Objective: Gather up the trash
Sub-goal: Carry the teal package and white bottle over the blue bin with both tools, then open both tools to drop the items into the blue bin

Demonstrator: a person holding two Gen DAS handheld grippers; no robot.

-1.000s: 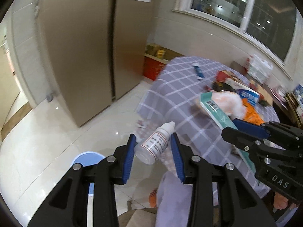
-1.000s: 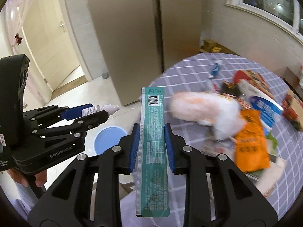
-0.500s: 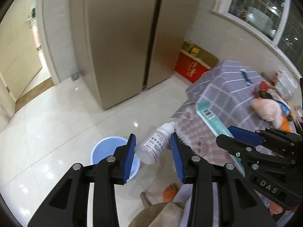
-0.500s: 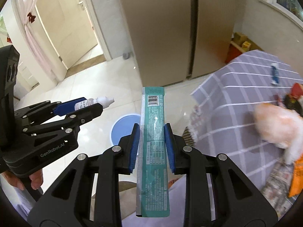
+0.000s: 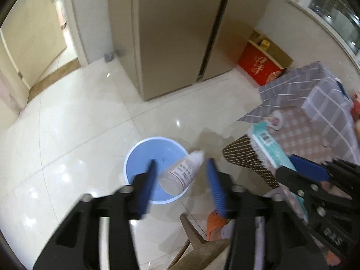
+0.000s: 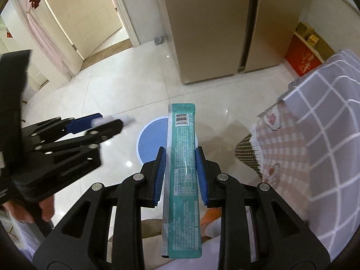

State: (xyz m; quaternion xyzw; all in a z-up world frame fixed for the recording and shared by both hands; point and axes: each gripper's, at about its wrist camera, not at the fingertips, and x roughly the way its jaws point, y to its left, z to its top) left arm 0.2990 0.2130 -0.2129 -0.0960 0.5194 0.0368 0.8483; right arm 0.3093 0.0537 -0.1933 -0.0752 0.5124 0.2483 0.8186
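Glossy cream floor tiles [image 5: 74,117] fill both views, gold fridge doors behind. Round blue plastic bin [image 5: 144,157] sits directly below the left gripper [image 5: 180,180]; its blue pads look spread wider than the small clear white-capped dropper bottle [image 5: 182,173], which lies tilted, cap up-right, over the bin mouth, apparently released. Right gripper [image 6: 181,175] is clamped on the long teal foil sachet [image 6: 182,157], long axis pointing forward across the bin's near rim. Half a second ago the left pads flanked the bottle closer and the bin lay farther off.

Glossy floor tiles [image 5: 78,123] — smooth plastic bucket [image 5: 144,155], cloth tablecloth [image 6: 326,135] — shiny foil sachet [image 6: 182,157].
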